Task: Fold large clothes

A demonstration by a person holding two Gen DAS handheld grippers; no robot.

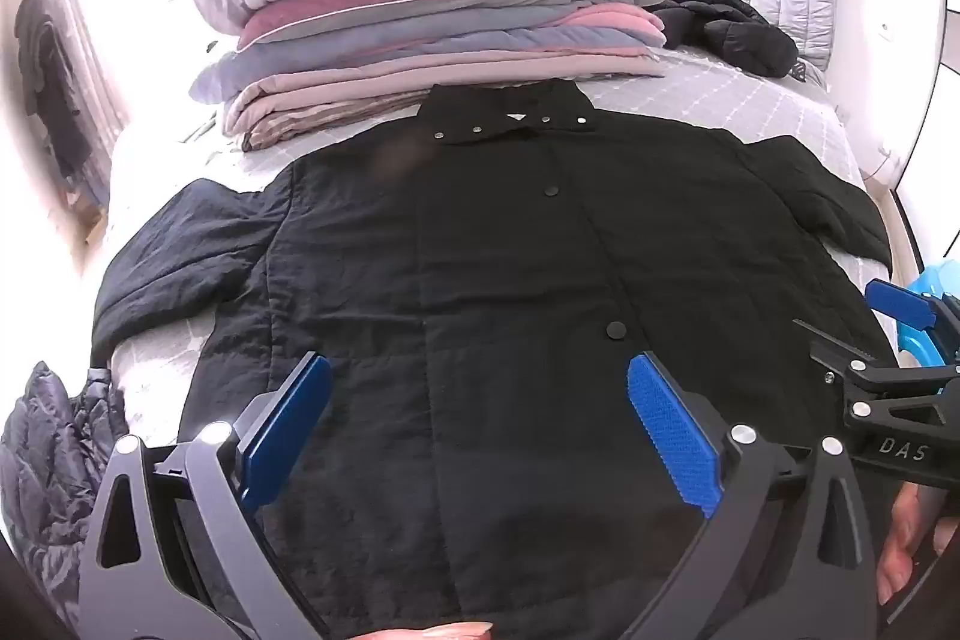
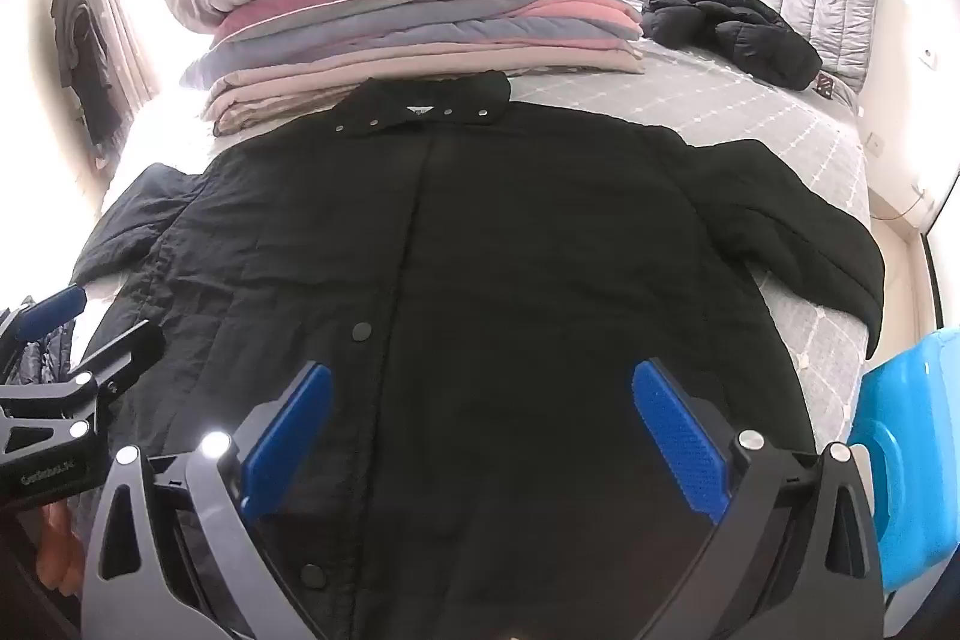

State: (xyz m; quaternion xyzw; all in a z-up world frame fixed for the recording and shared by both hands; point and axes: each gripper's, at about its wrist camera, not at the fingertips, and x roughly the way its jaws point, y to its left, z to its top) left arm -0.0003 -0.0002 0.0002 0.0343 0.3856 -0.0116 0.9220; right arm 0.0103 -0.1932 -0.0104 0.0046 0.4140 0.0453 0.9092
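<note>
The left tool [image 1: 480,424] and the right tool [image 2: 483,427] hover with blue-padded fingers spread wide, holding nothing; beneath them a large black quilted snap-button coat [image 1: 480,268] lies flat, front up, on the grey grid-patterned bed [image 2: 750,124]; its collar touches a stack of folded pastel quilts [image 1: 432,22] beyond.

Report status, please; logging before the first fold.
Left gripper and right gripper open, above hem. Black coat flat on bed, unfolded. Stacked bedding touches collar.
</note>
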